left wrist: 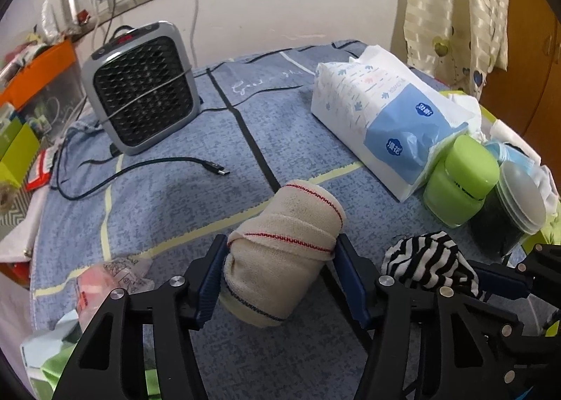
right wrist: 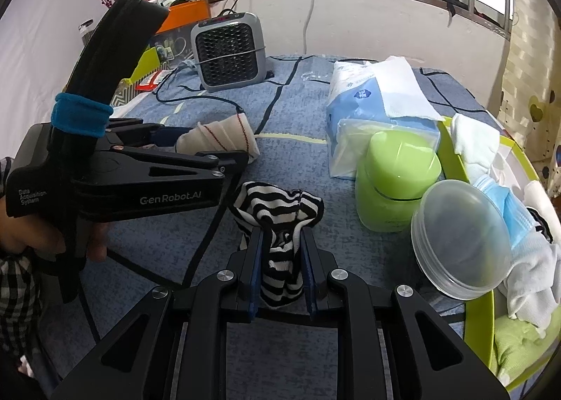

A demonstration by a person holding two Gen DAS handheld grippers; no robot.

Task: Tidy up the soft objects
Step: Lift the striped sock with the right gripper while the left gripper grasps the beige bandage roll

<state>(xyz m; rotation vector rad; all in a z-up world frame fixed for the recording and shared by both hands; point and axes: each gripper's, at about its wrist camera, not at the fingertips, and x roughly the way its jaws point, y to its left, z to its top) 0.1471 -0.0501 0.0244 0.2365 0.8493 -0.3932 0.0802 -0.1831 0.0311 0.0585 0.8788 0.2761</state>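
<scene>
Two soft, light pieces: left gripper [left wrist: 280, 259] clamped mid-roll on bandage [left wrist: 280, 256]; right gripper [right wrist: 280, 259] pinching bunched sock [right wrist: 280, 224], beside bandage.

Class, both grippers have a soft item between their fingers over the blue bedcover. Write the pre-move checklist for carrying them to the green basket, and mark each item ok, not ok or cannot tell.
1. Left gripper fingers pressing on the beige bandage roll: cannot tell; they flank it closely.
2. Right gripper shut on the striped cloth: ok.
3. Striped cloth lifted off the bedcover: cannot tell.
4. Green basket has room: cannot tell; white cloths already lie in it.
5. Way to the basket clear: not ok; the green bottle and clear lidded tub stand before it.
</scene>
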